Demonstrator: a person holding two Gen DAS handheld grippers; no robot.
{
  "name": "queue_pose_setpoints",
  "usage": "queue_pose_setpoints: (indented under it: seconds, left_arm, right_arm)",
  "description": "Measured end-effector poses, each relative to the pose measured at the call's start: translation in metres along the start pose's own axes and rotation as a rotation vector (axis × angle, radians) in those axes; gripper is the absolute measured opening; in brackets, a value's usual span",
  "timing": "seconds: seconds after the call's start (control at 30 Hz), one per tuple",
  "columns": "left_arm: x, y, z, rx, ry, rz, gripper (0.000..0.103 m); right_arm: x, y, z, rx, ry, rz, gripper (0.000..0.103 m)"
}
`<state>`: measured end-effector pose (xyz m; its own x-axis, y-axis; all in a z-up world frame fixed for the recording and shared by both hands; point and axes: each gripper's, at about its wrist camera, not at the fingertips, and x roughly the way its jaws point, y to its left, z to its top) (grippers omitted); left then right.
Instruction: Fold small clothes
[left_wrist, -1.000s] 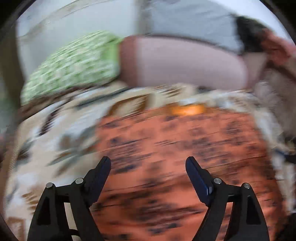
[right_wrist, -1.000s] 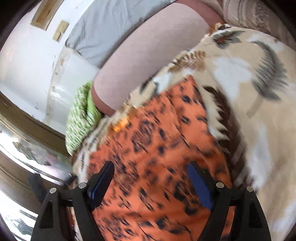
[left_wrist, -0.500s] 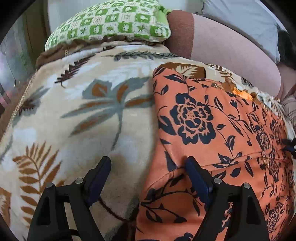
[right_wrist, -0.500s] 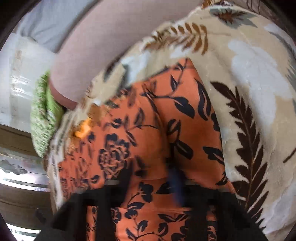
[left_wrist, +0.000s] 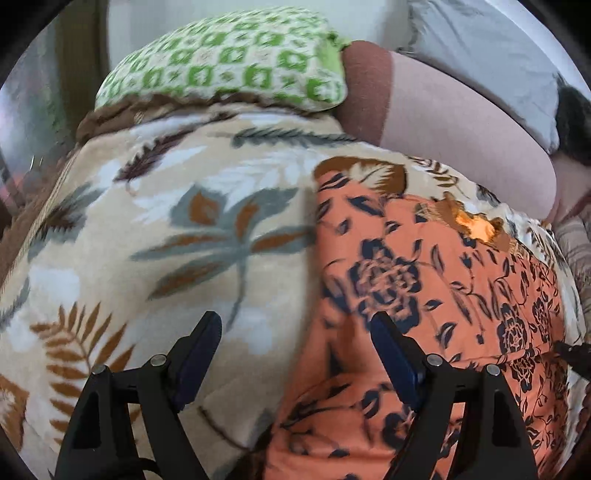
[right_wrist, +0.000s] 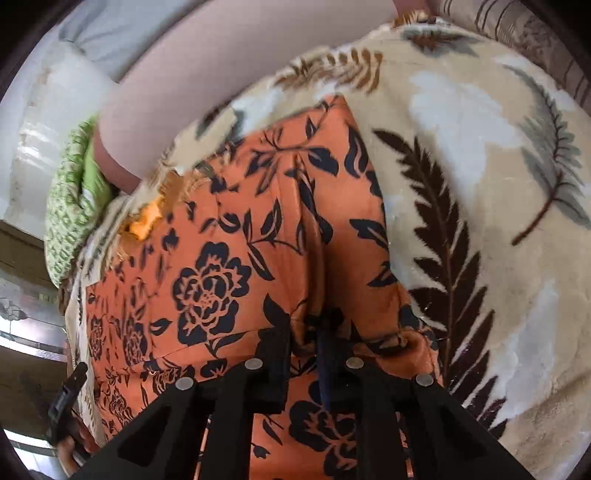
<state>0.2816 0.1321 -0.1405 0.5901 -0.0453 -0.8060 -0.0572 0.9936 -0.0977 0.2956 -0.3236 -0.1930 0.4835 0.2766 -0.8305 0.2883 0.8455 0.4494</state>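
An orange garment with a dark floral print (left_wrist: 424, 295) lies spread on a cream leaf-patterned blanket (left_wrist: 166, 240). My left gripper (left_wrist: 295, 354) is open just above the garment's left edge, its right finger over the cloth and its left finger over the blanket. In the right wrist view the same garment (right_wrist: 229, 266) fills the middle. My right gripper (right_wrist: 306, 332) is shut on a pinch of the garment's near right part, and the cloth bunches into a ridge running away from the fingers.
A green-and-white patterned pillow (left_wrist: 229, 62) lies at the head of the bed, next to a pink-brown bolster (left_wrist: 443, 122) and a grey pillow (left_wrist: 498, 55). The left gripper shows at the lower left of the right wrist view (right_wrist: 68, 398).
My right gripper has closed on the orange garment; a second ago it was open above it. My left gripper moved from over the garment's middle to its left edge and stays open.
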Motion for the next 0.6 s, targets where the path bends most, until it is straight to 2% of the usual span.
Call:
queue_pose_setpoints:
  seconds: [0.07,0.13,0.17,0.23,0.3,0.4,0.47,0.5,0.53,0.57,0.6]
  left_arm:
    - [0.009,-0.01,0.005,0.045,0.01,0.03,0.083]
    - [0.029,-0.014,0.005,0.086,0.073,0.072,0.083]
    - [0.044,-0.014,0.001,0.098,0.123,0.105,0.087]
    - [0.046,-0.009,0.0,0.073,0.102,0.109,0.093]
    - [0.046,-0.004,-0.001,0.064,0.101,0.095,0.093]
    - [0.047,-0.003,-0.005,0.078,0.087,0.094,0.094]
    - [0.049,-0.003,-0.005,0.067,0.092,0.094,0.095]
    - [0.049,-0.003,-0.004,0.063,0.098,0.096,0.095]
    - [0.05,-0.003,-0.003,0.063,0.104,0.096,0.095]
    - [0.05,-0.002,-0.002,0.061,0.108,0.095,0.095]
    - [0.046,-0.001,0.0,0.052,0.118,0.093,0.095]
  right_arm:
    - [-0.002,0.002,0.004,-0.016,0.009,-0.01,0.015]
    - [-0.003,0.003,0.006,-0.03,0.028,-0.028,0.019]
    - [-0.006,0.003,0.007,-0.03,0.017,-0.041,0.02]
    - [-0.017,-0.001,0.007,-0.002,-0.035,-0.089,0.022]
    - [-0.036,0.002,0.007,0.004,-0.129,-0.117,0.024]
    - [-0.048,0.024,0.018,-0.052,-0.2,0.018,0.026]
    - [-0.036,0.037,0.026,-0.085,-0.164,0.139,0.042]
    - [-0.024,0.037,0.028,-0.08,-0.129,0.185,0.071]
    - [-0.002,0.032,0.03,-0.065,-0.07,0.15,0.08]
    - [0.015,0.023,0.028,-0.038,-0.016,0.086,0.08]
    - [0.024,0.014,0.025,-0.002,-0.002,0.082,0.077]
